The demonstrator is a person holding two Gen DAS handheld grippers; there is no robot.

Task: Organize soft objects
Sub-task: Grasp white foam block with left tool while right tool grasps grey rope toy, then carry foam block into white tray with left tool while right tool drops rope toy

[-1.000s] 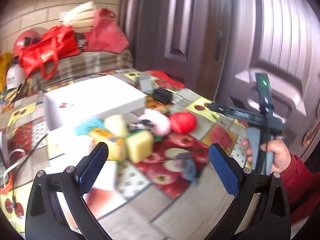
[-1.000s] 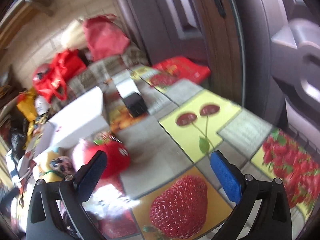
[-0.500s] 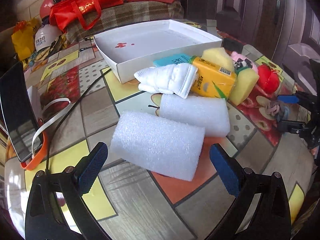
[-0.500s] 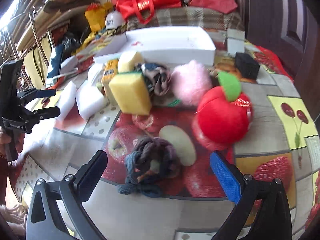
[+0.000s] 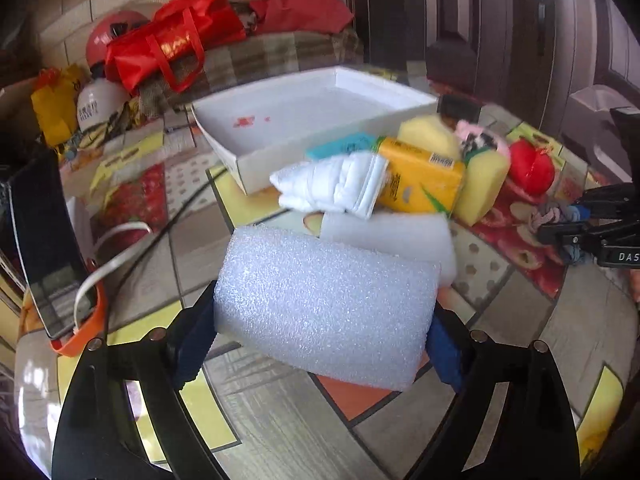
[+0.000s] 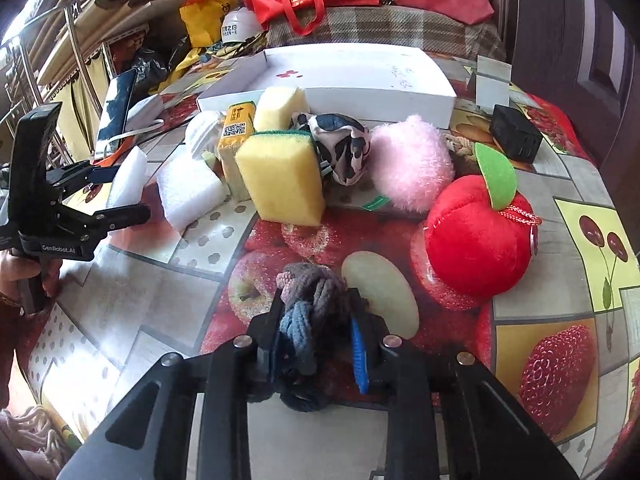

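My left gripper is shut on a white foam block and holds it just above the table; it also shows in the right wrist view. My right gripper is shut on a grey-blue knotted rope. A second foam block, a folded white cloth, a yellow tissue pack, yellow sponges, a patterned cloth, a pink plush ball and a red plush apple lie in a cluster before the open white box.
A phone in an orange stand with a white cable sits at the left. A black adapter and a small white card lie behind the apple. Red bags and a helmet are piled beyond the table. A door stands at the right.
My left gripper has closed on the nearer foam block and lifted it slightly. My right gripper has moved forward and closed on the knotted rope.
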